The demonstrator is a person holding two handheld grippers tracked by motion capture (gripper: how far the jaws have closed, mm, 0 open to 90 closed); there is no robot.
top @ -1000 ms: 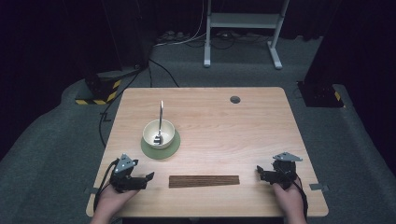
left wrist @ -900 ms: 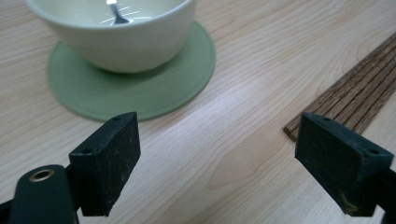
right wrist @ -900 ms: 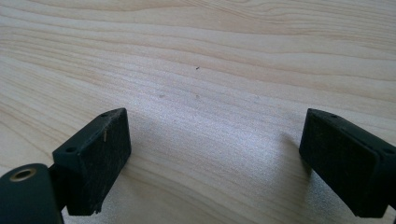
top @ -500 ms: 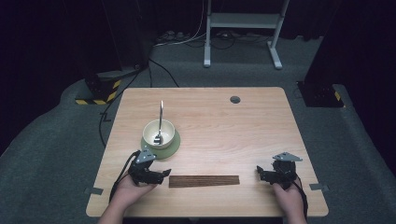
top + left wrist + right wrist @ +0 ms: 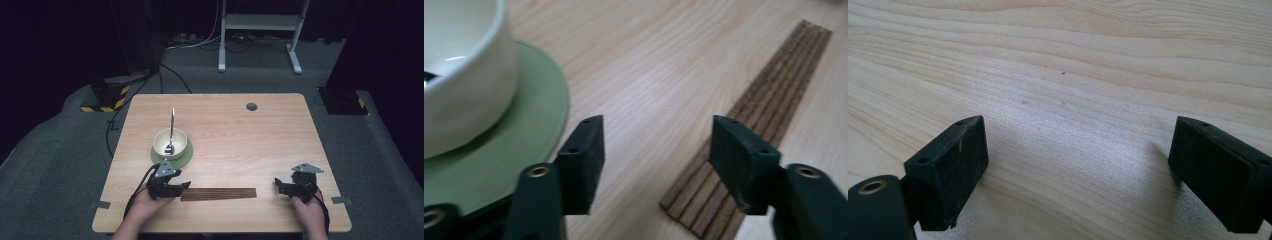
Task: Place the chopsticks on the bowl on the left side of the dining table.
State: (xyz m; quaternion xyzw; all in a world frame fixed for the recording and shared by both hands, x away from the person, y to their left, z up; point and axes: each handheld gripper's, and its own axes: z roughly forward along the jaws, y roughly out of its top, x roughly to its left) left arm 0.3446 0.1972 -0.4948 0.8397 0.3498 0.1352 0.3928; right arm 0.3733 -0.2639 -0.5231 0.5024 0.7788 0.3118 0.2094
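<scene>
A dark brown ridged wooden strip [image 5: 220, 194] lies flat along the table's near edge. My left gripper [image 5: 185, 186] sits at the strip's left end, just in front of a white bowl [image 5: 170, 142] on a green saucer [image 5: 186, 155]. A metal spoon [image 5: 172, 125] stands in the bowl. In the left gripper view the left gripper [image 5: 656, 145] has just been closing its jaws; they still stand apart over bare wood, with the strip [image 5: 769, 85] reaching under the right-hand jaw and the bowl [image 5: 459, 75] and saucer [image 5: 524, 135] at left. My right gripper [image 5: 277, 186] [image 5: 1078, 165] rests open beyond the strip's right end, with nothing in it.
The light wooden table [image 5: 240, 130] has a small round cable hole [image 5: 251, 106] at the back right. Around it lie grey carpet, cables on the floor and a white stand [image 5: 260, 30] behind the table.
My left gripper has slid to the right, up to the strip's left end, and its jaws have narrowed. The right gripper, bowl and strip have stayed put.
</scene>
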